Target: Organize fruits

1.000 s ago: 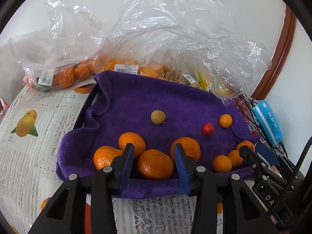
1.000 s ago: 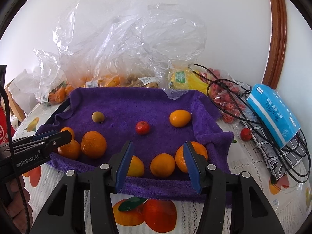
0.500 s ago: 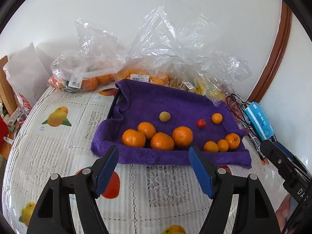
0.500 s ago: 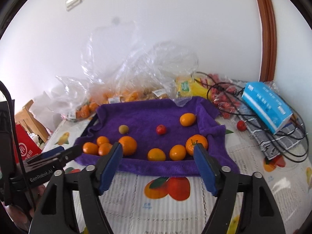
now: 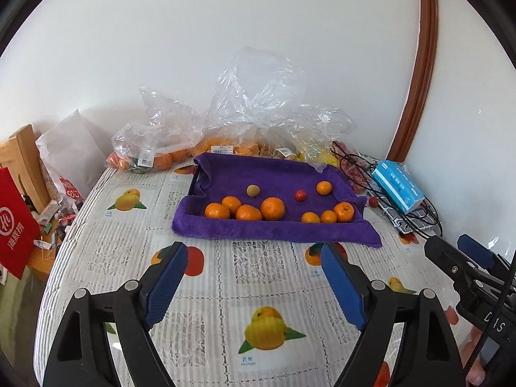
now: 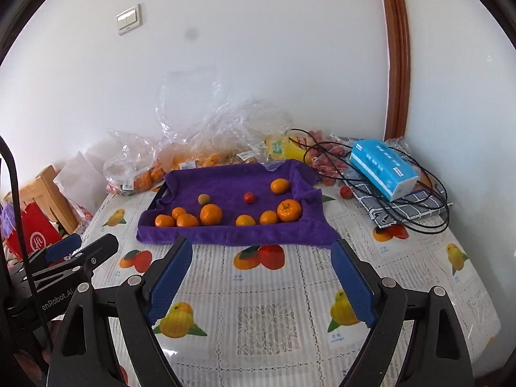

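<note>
Table [image 5: 106, 258], covered by a white lace-pattern plastic cloth printed with fruit, fills both views. On it, toward the wall, sits a tray draped in a purple terry towel [image 5: 267, 230]. Behind the tray lie crumpled clear plastic bags [image 5: 258, 103] holding more orange fruit; contents further back are hard to make out through the film.

On the towel: a group of four large orange mandarins [image 5: 245, 209] at front left, touching one another, and a row of three smaller orange fruits [image 5: 327, 214] at front right. Further back, apart from each other, lie a round tan-brown fruit [image 5: 253, 191], a small red fruit [image 5: 300, 195] and a lone small orange fruit [image 5: 323, 188].

The right wrist view alone shows the full blue tissue pack [image 6: 382, 169] on a checked cloth with looped black cable [image 6: 419, 213], and a loose red fruit [image 6: 345, 191] beside the tray. The left wrist view alone shows a red paper bag [image 5: 14, 222], cut off at the left edge.

Left gripper [image 5: 251, 285]: jaws have just been opening, spread wide, nothing between them, over bare cloth short of the tray. Right gripper [image 6: 261, 279]: likewise just opened, released, empty. Each appears partly cut off at the other view's edge.
</note>
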Demonstrator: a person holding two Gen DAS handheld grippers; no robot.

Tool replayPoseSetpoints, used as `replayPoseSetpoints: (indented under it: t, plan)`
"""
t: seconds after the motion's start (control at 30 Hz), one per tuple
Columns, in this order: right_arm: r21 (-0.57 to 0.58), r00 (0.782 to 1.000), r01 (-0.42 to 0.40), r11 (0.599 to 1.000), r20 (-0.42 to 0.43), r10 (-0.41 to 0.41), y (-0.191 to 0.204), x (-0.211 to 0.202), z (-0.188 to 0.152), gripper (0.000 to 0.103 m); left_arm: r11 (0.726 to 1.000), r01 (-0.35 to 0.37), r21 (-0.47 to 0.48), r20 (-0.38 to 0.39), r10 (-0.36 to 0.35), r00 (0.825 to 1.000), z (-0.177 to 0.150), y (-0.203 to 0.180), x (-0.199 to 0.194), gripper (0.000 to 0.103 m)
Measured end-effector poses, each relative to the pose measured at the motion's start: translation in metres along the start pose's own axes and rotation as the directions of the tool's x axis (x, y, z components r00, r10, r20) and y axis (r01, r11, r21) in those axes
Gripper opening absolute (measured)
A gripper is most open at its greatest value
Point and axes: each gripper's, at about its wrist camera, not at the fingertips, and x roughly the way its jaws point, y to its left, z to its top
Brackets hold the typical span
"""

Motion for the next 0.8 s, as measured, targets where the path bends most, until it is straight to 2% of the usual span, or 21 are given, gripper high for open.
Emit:
replayPoseSetpoints:
  t: [0.07,0.2,0.23,0.47,0.6,0.8]
  plan:
    - [-0.012,1.000,0.014,1.000,0.016,-0.014,-0.001,-0.012,-0.006,0.098,1.000,0.004,-0.003,0.002,-0.004,1.000,-0.006,-0.001,-0.011,0.088]
    - [-0.039,0.998,0.052,0.998,0.027,-0.051,-0.001,-0.034,-0.014,0.100,1.000,0.005,-0.010,0.010,-0.005,1.000,-0.016,0.001,-0.033,0.092]
    - [-0.036,0.998,0.065,0.997,0.029,-0.064,-0.001,-0.039,-0.015,0.103,1.000,0.006,-0.011,0.016,-0.006,1.000,-0.018,0.002,-0.040,0.092]
    - [-0.028,0.998,0.038,0.999,0.054,-0.037,0.004,-0.063,-0.012,0.103,1.000,-0.002,-0.020,0.046,0.003,0.999,-0.021,0.009,-0.064,0.097]
    - [-0.041,0.998,0.052,0.998,0.047,-0.050,0.009,-0.064,-0.013,0.103,1.000,-0.023,-0.004,0.048,0.023,0.999,-0.022,0.008,-0.067,0.097]
    - [-0.038,0.998,0.051,0.998,0.039,-0.050,0.012,-0.062,-0.016,0.103,1.000,-0.011,-0.009,0.040,0.011,0.999,-0.024,0.010,-0.069,0.097]
